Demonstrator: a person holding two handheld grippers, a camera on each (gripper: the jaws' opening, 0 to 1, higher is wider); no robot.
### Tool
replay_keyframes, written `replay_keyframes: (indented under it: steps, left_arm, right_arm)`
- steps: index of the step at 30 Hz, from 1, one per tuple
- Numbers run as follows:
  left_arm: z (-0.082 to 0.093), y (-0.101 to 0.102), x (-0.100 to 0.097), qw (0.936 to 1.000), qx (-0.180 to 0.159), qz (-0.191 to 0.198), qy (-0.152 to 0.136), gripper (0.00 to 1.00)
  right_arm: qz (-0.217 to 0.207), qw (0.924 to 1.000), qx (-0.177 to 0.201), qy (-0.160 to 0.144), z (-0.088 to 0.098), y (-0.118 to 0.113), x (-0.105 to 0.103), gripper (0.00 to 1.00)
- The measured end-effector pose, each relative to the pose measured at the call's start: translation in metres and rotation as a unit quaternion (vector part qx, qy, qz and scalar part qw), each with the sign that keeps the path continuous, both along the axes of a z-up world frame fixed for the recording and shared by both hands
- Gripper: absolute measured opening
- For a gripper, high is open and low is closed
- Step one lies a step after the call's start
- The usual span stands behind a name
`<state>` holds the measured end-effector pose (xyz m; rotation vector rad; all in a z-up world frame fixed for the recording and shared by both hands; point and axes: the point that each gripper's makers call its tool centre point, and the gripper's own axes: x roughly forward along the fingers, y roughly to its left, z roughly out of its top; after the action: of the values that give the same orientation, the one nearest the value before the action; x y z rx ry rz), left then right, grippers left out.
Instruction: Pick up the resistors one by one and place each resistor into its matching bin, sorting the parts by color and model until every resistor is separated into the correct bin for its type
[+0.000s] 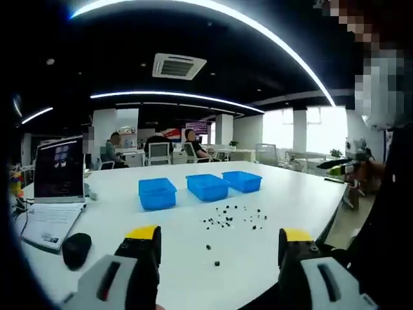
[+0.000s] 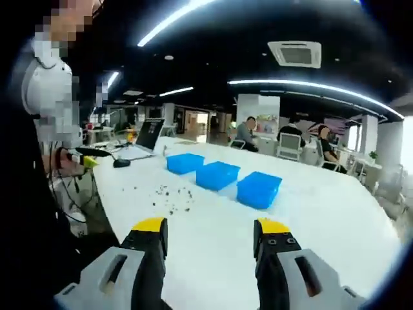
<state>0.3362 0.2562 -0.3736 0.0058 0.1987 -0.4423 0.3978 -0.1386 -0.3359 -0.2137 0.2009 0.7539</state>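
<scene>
Left gripper view: the left gripper [image 1: 221,243] rises from the bottom edge, its two yellow-tipped black jaws spread wide apart with nothing between them. Beyond the tips lies a white worktop [image 1: 297,194]. The resistors [image 1: 233,216] appear as a loose scatter of tiny dark specks at the centre of the frame, too small for colour bands or model to be told; two stray pieces [image 1: 212,254] lie apart from the cluster, nearer the jaws. Behind the scatter, three blue bins [image 1: 207,186] stand in a row, close together, shallow and rectangular; their contents cannot be made out. At the left of the frame an open laptop [image 1: 58,174] sits on the worktop, with a black mouse [image 1: 77,249] at lower left. Seated people [image 1: 155,147] occupy chairs in the background, under a ceiling vent [image 1: 179,66] and curved light strips.

Right gripper view: the right gripper [image 2: 210,237] likewise shows its yellow-tipped jaws released and empty at the bottom edge. The same three bins [image 2: 219,174] run across the centre of the frame, and the resistors [image 2: 173,196] lie left of centre on the worktop [image 2: 335,206], well apart from the jaws. A person in dark clothing [image 2: 32,213] fills the left side of the frame.
</scene>
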Motion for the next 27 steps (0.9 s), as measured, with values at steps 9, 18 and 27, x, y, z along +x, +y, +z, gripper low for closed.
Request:
replay_keyframes:
  steps: [9, 18, 27]
  left_arm:
    - [0.0, 0.006, -0.007, 1.0, -0.004, 0.006, -0.003, 0.75]
    - [-0.003, 0.004, -0.012, 1.0, -0.008, 0.003, -0.002, 0.75]
    - [-0.006, 0.003, -0.015, 0.9999, -0.015, -0.001, 0.0, 0.75]
  right_arm:
    - [0.093, 0.9938, -0.061, 0.006, 0.023, 0.038, 0.01, 0.54]
    - [0.171, 0.9768, -0.128, 0.016, 0.024, 0.076, 0.011, 0.53]
    - [0.232, 0.9551, -0.182, 0.023, 0.023, 0.1, 0.006, 0.51]
